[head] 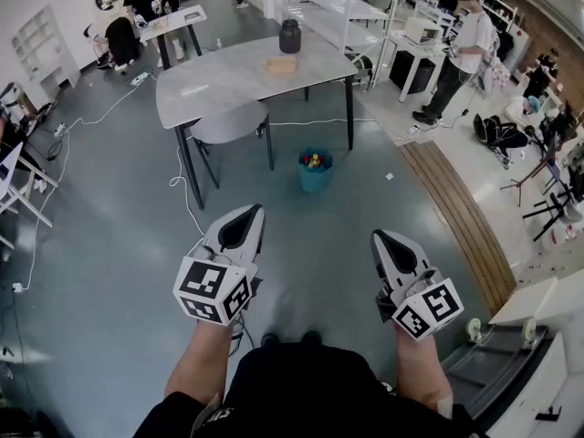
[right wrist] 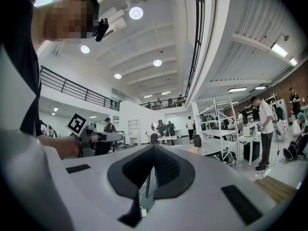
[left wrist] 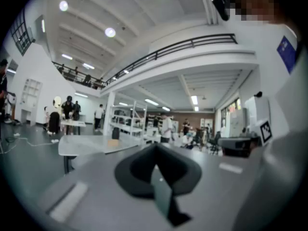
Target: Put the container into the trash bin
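Left claw [head: 248, 217] and right claw [head: 383, 242] both shut, empty, level side by side above the floor [head: 109, 245]. Dark container [head: 290, 36] upright on the table [head: 219, 80] at 12 o'clock, well apart from both claws. Blue trash bin [head: 315, 170] nearer, on the floor.

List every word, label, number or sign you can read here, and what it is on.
None can be read.
The cube on the left gripper and the cube on the right gripper: black-and-white square markers, no letters.
The dark container and blue trash bin: no label legible, too small.
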The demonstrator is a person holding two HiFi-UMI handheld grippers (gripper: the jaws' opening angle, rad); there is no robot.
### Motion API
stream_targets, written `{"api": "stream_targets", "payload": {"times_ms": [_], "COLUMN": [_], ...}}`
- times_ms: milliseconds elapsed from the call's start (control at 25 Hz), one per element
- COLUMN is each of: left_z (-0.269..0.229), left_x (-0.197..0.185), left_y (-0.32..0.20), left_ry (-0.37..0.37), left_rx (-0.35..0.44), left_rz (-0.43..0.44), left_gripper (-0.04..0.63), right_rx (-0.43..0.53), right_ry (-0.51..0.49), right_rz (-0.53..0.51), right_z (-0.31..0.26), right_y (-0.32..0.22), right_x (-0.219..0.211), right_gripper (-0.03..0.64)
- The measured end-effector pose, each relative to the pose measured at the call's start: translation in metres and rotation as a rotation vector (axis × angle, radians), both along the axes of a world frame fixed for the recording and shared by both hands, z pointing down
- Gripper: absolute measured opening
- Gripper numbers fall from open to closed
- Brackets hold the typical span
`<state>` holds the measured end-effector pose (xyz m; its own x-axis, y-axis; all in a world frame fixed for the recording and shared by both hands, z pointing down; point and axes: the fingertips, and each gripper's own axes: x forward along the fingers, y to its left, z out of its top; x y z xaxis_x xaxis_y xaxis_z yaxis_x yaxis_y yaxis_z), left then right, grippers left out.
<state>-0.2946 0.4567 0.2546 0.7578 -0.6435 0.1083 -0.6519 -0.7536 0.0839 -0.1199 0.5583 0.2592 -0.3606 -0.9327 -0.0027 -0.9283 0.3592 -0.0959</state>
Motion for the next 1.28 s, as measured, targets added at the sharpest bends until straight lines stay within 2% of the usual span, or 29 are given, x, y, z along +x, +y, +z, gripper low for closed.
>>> {"api": "stream_targets", "payload": {"times_ms": [280,560,680,880,1280], "left_z": [0.012,0.028,0.037,0.047,0.045], "left_x": [0.022,0.033,0.035,0.049,0.080], "left_y": [0.015,0.018,-0.002,-0.049,-0.184], "left_ry": [-0.019,-0.024,-0.007,0.000,-0.009], "left_rx": [0.004,-0.018,-0.048,-0.057,-0.055], "left_rz": [-0.006,-0.023,-0.045,-0.048,-0.029], "left_gripper": [0.007,0.008,0.008,0.008,0.008], "right_rx": [-0.004,-0.049,-0.075,-0.097,-0.138], "right_ry": [-0.010,-0.123,-0.150,-0.161,-0.131], "right_rz": [-0.020,-0.056,-0.072,-0.040,-0.019], "right_z": [0.009,0.026,0.034,0.042,0.042], "right_y": [0.013,0.016,0.003,-0.038,-0.174], "right_x": [0.026,0.041,0.043,0.064,0.093], "right_gripper": [-0.009,-0.008,-0.006,-0.006,-0.006]}}
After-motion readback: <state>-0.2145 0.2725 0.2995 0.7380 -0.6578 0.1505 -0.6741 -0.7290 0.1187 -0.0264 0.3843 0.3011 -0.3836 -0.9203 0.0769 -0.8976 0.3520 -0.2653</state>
